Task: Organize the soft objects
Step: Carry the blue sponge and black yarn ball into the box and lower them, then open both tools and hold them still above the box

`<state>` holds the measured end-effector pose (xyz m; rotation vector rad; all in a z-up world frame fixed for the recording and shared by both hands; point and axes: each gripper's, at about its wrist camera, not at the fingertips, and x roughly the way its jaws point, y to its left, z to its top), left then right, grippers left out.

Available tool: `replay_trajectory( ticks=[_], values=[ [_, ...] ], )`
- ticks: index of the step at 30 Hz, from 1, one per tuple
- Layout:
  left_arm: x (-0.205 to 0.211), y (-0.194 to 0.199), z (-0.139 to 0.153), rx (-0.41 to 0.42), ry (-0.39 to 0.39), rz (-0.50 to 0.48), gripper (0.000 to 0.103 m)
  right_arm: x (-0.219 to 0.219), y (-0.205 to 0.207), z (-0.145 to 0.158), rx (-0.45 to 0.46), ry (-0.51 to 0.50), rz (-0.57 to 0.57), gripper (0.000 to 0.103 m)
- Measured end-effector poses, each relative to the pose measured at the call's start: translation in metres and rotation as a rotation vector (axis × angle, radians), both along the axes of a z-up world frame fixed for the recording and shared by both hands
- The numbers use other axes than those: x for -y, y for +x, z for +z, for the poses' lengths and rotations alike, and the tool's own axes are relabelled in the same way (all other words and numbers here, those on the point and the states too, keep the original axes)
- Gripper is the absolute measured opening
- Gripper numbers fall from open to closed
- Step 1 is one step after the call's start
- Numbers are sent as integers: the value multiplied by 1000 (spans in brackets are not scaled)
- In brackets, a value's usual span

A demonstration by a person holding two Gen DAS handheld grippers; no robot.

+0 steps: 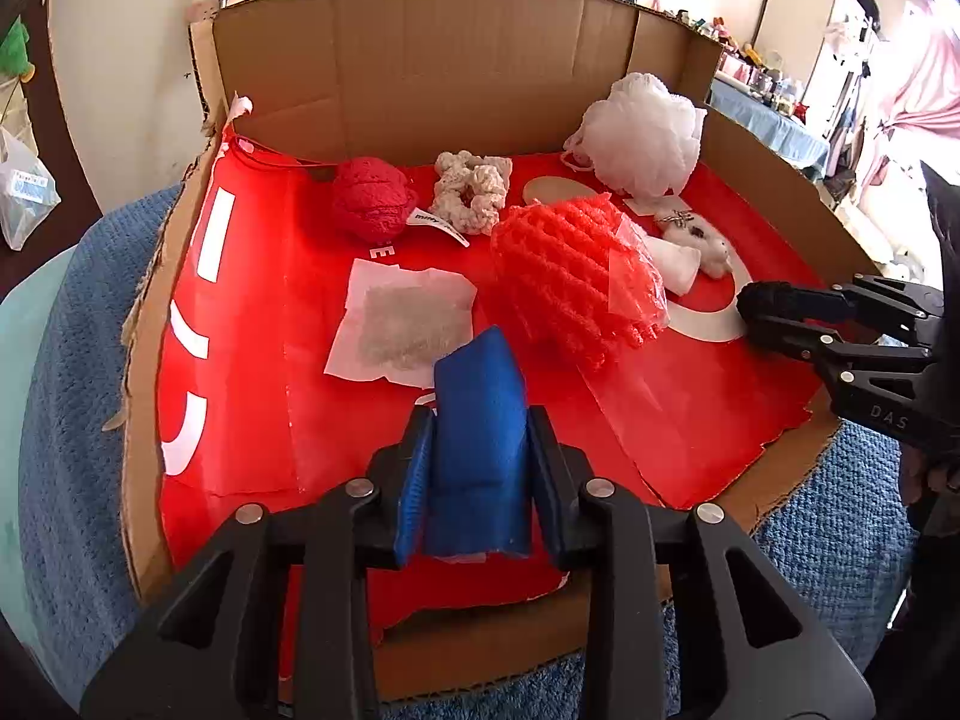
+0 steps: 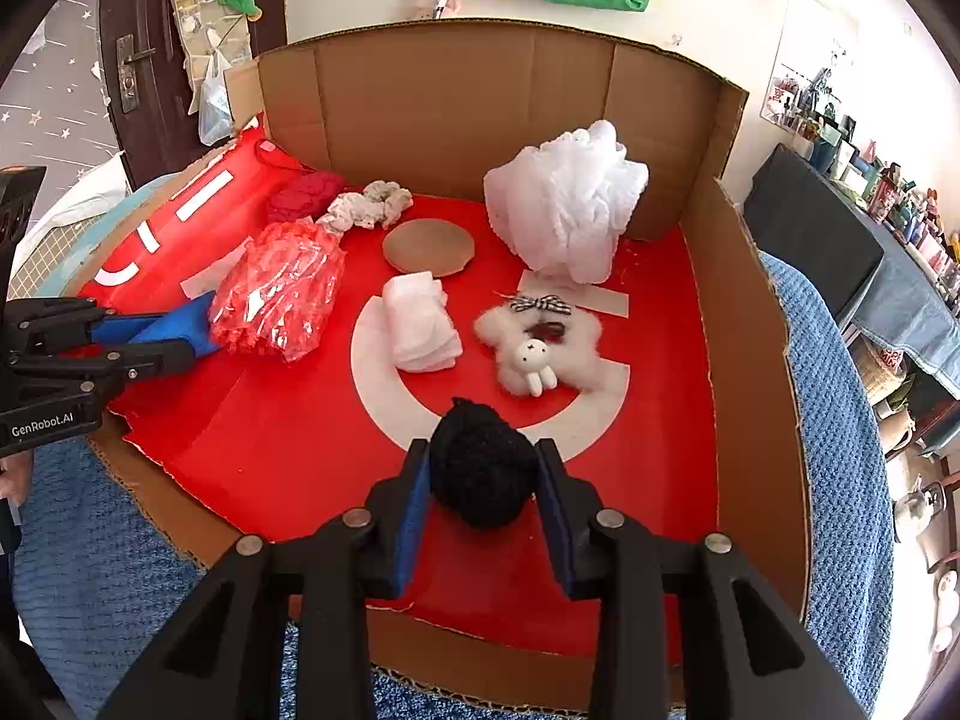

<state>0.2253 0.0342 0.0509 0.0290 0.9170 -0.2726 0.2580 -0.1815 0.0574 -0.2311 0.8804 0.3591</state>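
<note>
My left gripper (image 1: 480, 420) is shut on a blue folded sponge cloth (image 1: 480, 402), which stands up between its pads over the red lining near the box's front edge. In the right wrist view the same left gripper (image 2: 150, 342) reaches in from the left beside a red bubble-wrap bundle (image 2: 279, 294). My right gripper (image 2: 483, 450) is shut on a black fuzzy pom-pom (image 2: 483, 474), low over the white ring printed on the lining. From the left wrist camera, the right gripper (image 1: 756, 312) enters at the right edge.
An open cardboard box (image 1: 420, 60) lined in red sits on a blue blanket (image 1: 72, 390). Inside lie a red knit ball (image 1: 369, 198), cream scrunchie (image 1: 471, 189), white mesh puff (image 2: 564, 210), fibre packet (image 1: 408, 324), white folded gauze (image 2: 423, 324), fluffy bunny charm (image 2: 537, 348) and a brown disc (image 2: 429, 246).
</note>
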Motion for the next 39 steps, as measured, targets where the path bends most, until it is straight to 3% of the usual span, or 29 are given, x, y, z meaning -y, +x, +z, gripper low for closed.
replay_trajectory(
  ticks=[1,2,3,12,17,21,25,28,33,37,39],
  values=[
    [0,0,0,-1,-3,-2,37,0,1,0,-1,2,0,39],
    [1,0,0,0,-7,-6,51,0,1,-1,-2,3,0,41],
    [1,0,0,7,-11,-10,54,0,0,-1,-1,3,-1,42],
    [2,-2,0,11,-15,-20,54,0,-1,-2,9,9,-6,52],
    [2,-5,3,20,-26,-24,62,0,-3,0,21,13,-8,64],
    [1,-9,9,31,-41,-23,63,-2,-8,2,43,-7,-8,66],
    [0,-17,16,54,-59,-15,71,2,-12,10,57,32,-18,69],
    [1,-24,23,82,-70,-12,72,5,-17,17,73,74,-23,72],
    [5,-38,36,178,-53,35,81,2,-27,25,124,97,-30,87],
    [4,-46,46,301,-51,121,91,5,-37,33,240,121,-71,103],
    [5,-48,47,362,-42,155,93,7,-40,36,297,138,-94,103]
  ],
)
